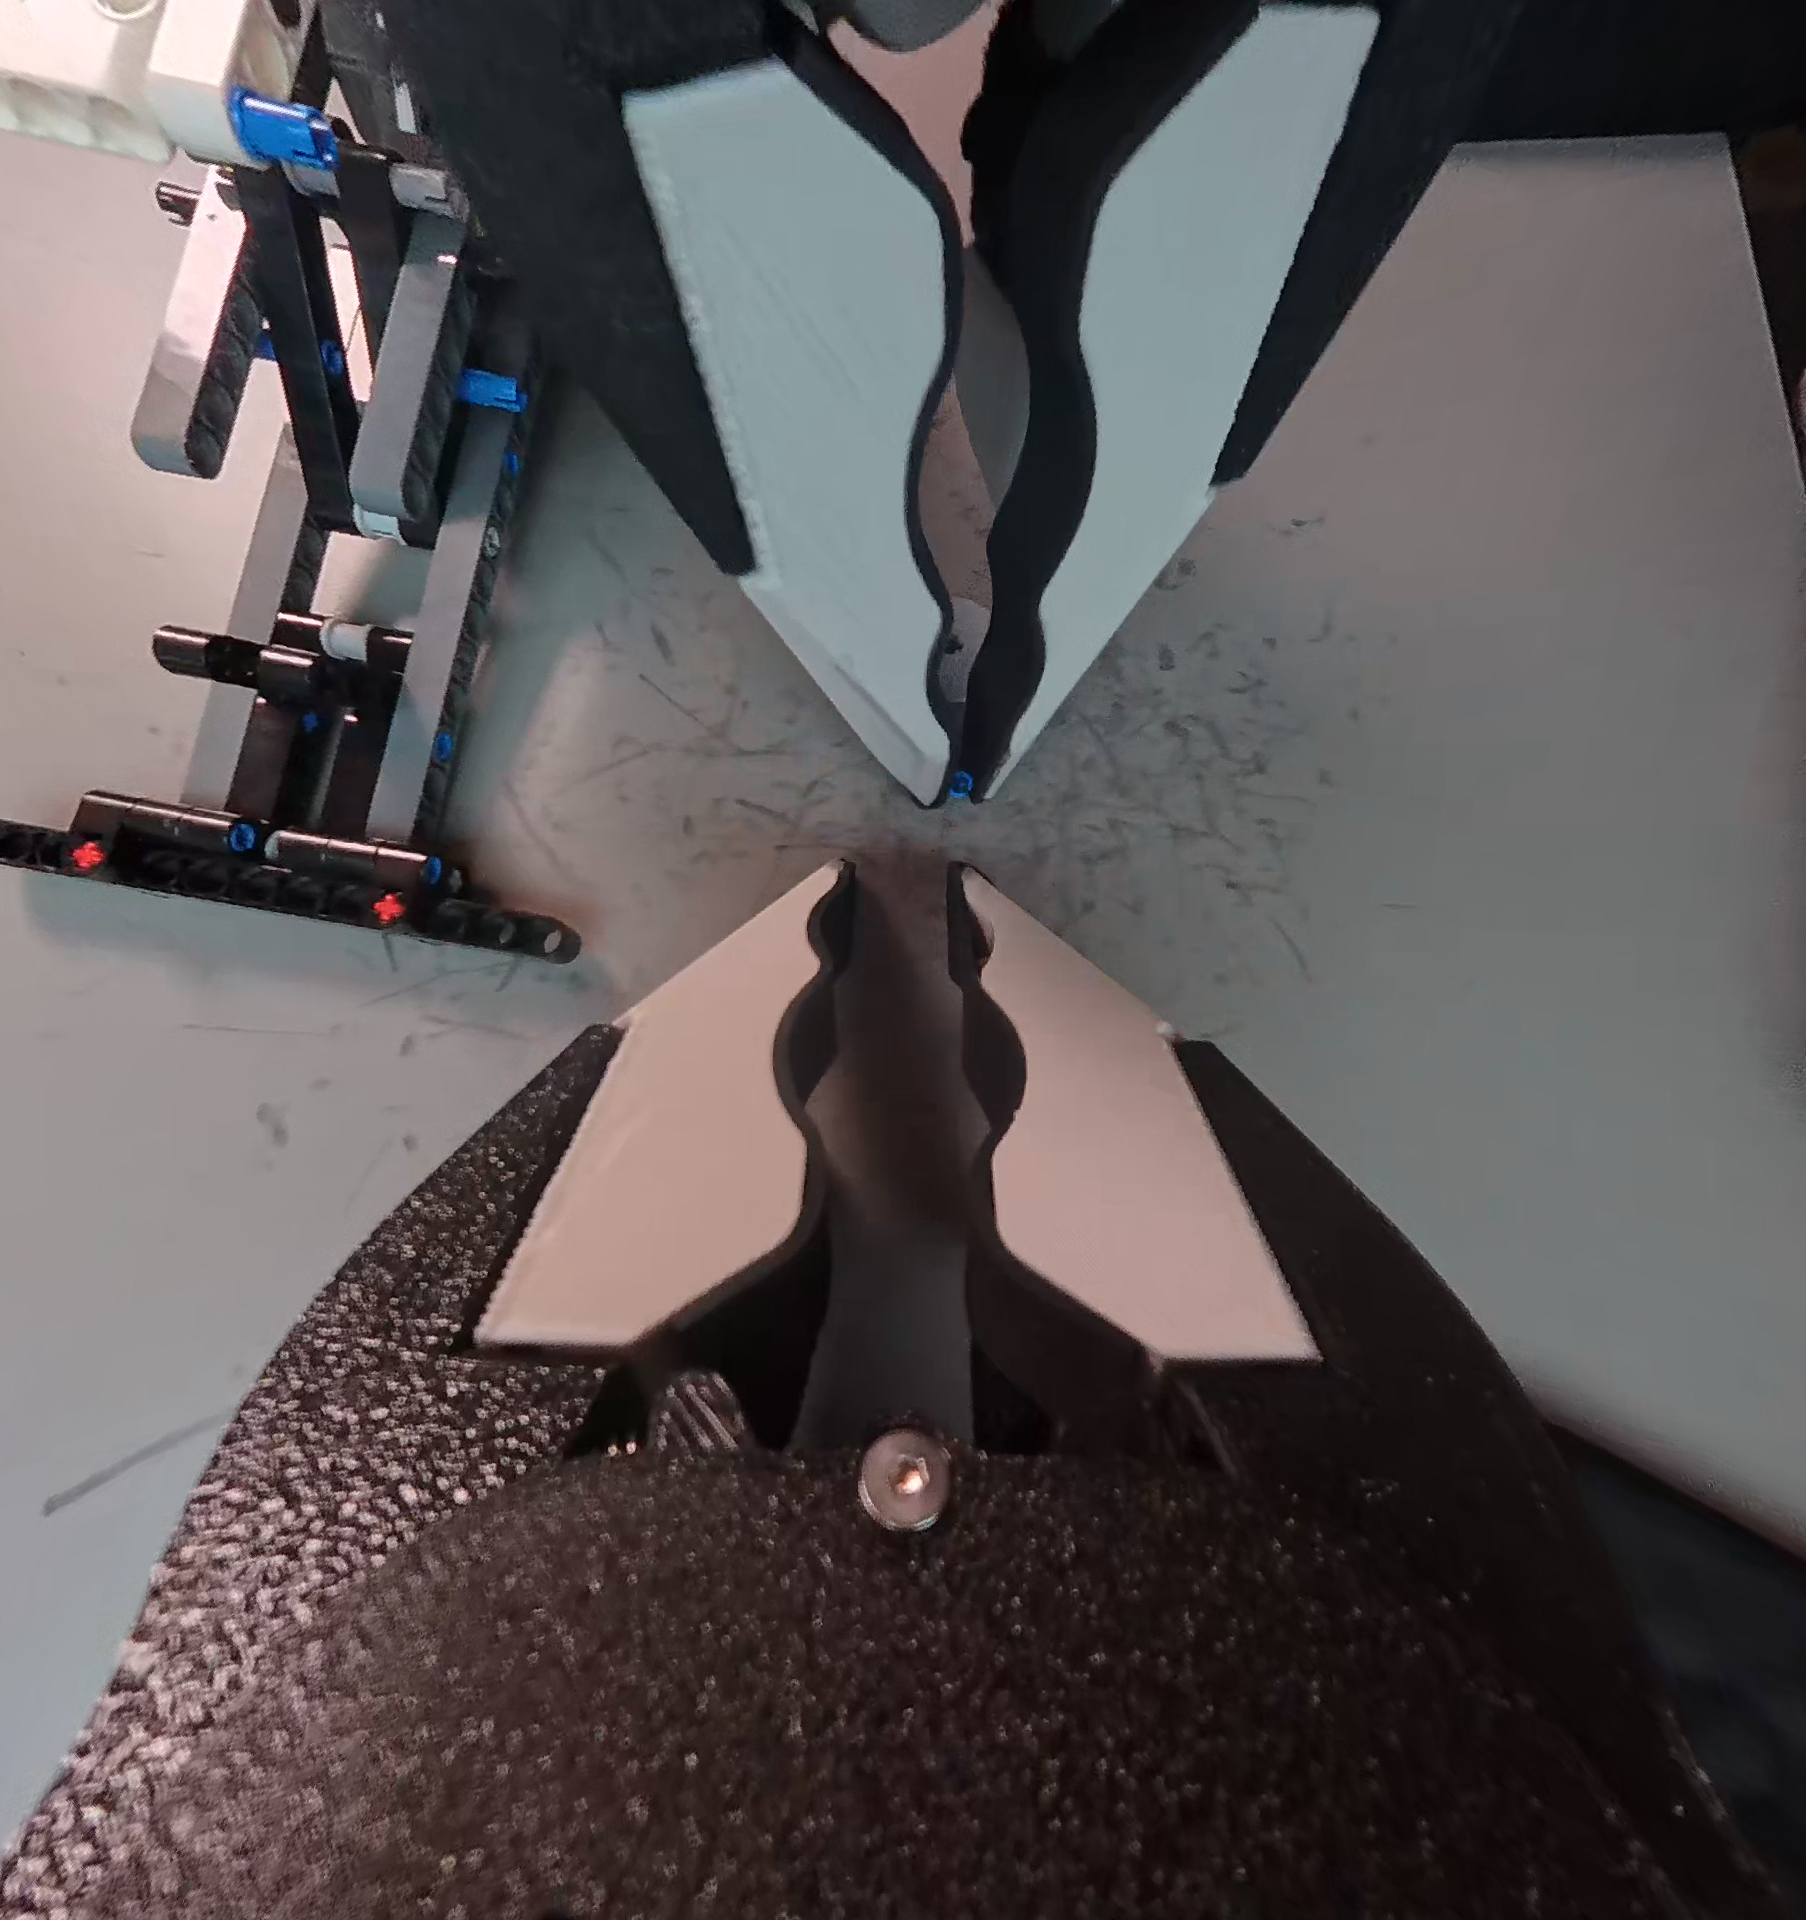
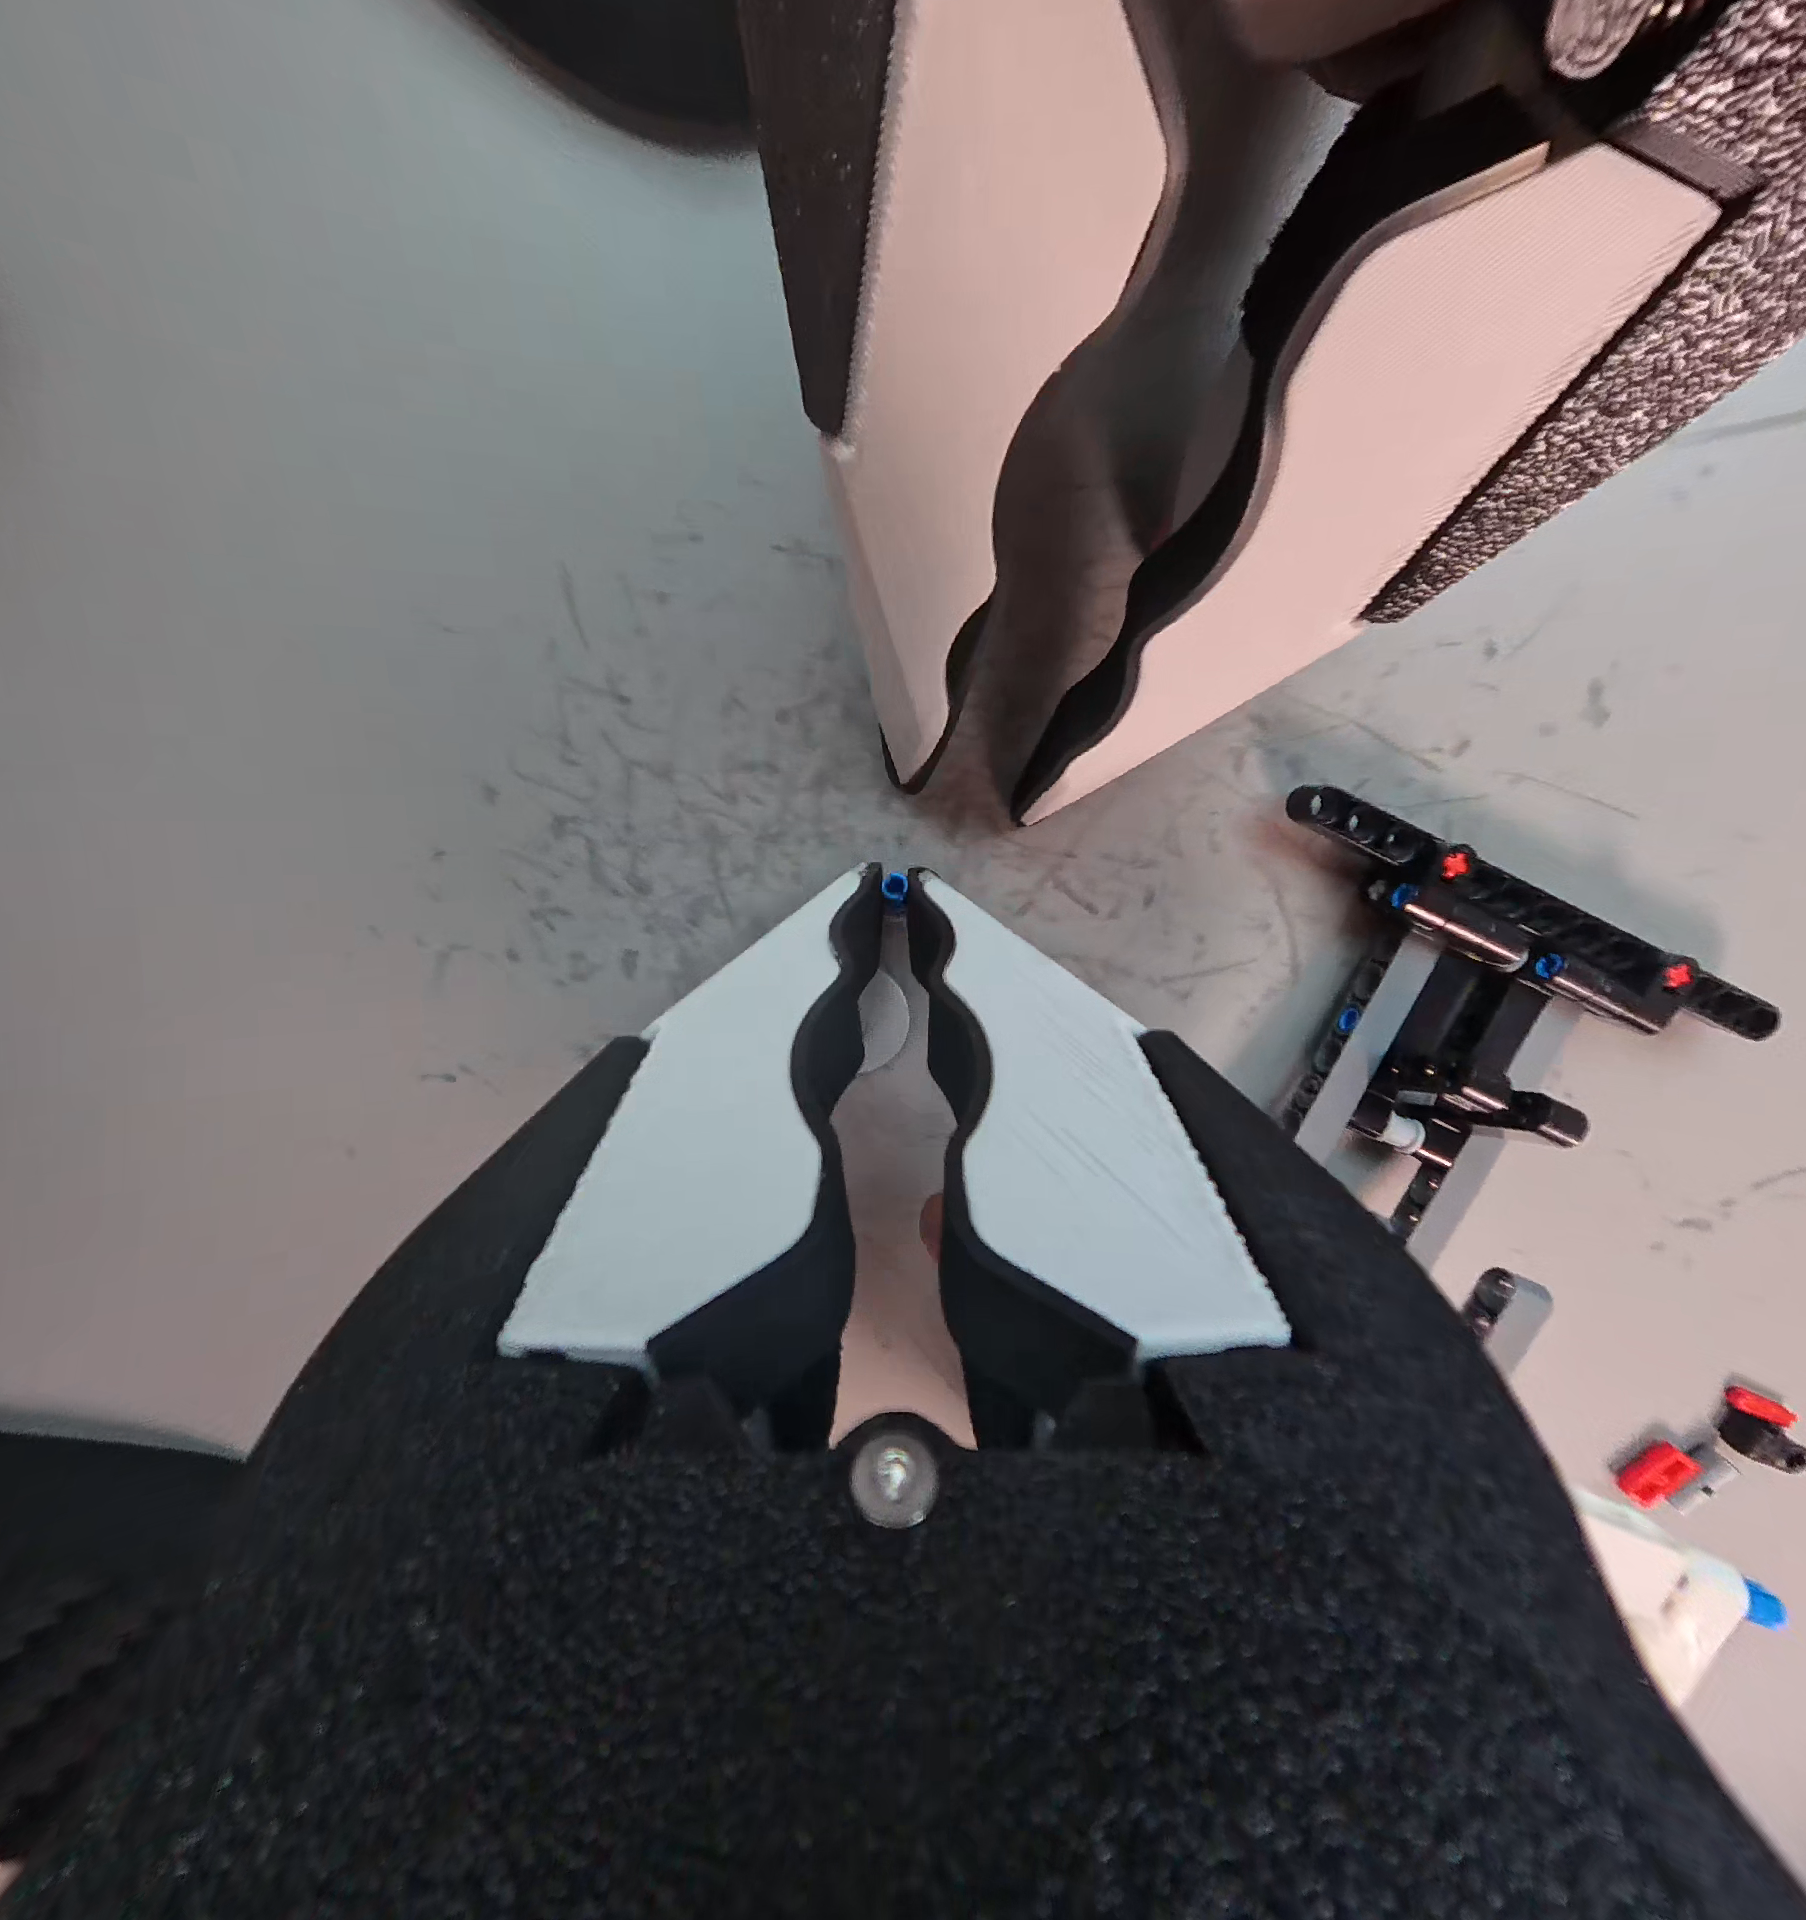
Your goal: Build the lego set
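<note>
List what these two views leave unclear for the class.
- Blue pin: too small, pinched by the right gripper; its length is hidden.
- Lego frame: top cut off by the left view's edge.
- Left gripper: tips open, nothing visible between.

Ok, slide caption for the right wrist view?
Right gripper pinching a small blue pin, tip to tip with the open left gripper.

Lab/workshop: scuffed white bench [image 1: 1398,727]
</note>
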Demonstrator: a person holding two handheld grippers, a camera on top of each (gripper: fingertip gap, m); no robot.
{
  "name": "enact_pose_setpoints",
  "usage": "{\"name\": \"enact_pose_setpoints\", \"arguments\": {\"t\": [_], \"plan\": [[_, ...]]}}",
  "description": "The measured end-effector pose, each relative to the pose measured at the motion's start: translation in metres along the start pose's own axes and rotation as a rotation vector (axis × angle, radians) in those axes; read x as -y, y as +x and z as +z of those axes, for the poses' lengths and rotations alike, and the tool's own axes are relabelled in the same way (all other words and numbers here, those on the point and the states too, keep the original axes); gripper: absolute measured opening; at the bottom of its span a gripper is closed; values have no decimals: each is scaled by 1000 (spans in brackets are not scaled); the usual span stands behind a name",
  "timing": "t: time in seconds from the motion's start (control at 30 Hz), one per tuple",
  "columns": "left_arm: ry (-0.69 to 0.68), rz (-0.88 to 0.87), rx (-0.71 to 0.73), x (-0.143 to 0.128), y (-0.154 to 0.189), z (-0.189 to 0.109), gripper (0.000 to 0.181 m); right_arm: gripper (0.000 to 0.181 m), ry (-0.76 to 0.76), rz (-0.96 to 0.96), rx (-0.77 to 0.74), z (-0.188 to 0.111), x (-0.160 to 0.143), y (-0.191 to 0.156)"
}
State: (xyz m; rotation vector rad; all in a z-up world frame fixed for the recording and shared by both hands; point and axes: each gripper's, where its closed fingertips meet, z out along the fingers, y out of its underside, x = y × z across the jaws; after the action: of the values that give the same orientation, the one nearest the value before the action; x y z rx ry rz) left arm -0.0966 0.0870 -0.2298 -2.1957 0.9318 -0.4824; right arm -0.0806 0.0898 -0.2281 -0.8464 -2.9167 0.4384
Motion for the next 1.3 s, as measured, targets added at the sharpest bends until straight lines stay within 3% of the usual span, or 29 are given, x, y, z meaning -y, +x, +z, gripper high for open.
{"name": "enact_pose_setpoints", "arguments": {"t": [0.1, 0.13, 0.27, 0.37, 0.47, 0.6, 0.77, 0.9, 1.07, 1.2, 1.3], "plan": [[13, -2, -13, 1, 1, -2, 18, 4, 30, 4, -43, 5, 0, -2], [22, -4, -18, 2, 2, -3, 18, 4, 65, -16, -144, 1, 1, 8], [75, -23, -32, 10, 1, -7, 19, 4, 364, 127, -250, -46, 17, 16], [199, -68, -85, 30, 5, -19, 22, 4, 523, 128, -375, -73, 23, 17], [408, -140, -196, 61, 13, -44, 25, 4, 613, 10, -546, -86, 34, 9], [653, -241, -399, 90, 23, -82, 28, 4, 645, -213, -834, -113, 51, 0], [724, -227, -466, 102, 37, -95, 25, 4, 523, -506, -1064, -127, 67, -14], [730, -191, -445, 104, 43, -96, 16, 4, 450, -619, -1144, -127, 70, -17], [738, -138, -356, 105, 39, -96, 15, 5, 446, -610, -1174, -129, 69, -15], [783, -88, -242, 108, 29, -104, 15, 32, 558, -405, -1082, -129, 63, -10], [774, -18, -85, 107, 18, -105, 15, 31, 812, -57, -875, -135, 57, -8]]}}
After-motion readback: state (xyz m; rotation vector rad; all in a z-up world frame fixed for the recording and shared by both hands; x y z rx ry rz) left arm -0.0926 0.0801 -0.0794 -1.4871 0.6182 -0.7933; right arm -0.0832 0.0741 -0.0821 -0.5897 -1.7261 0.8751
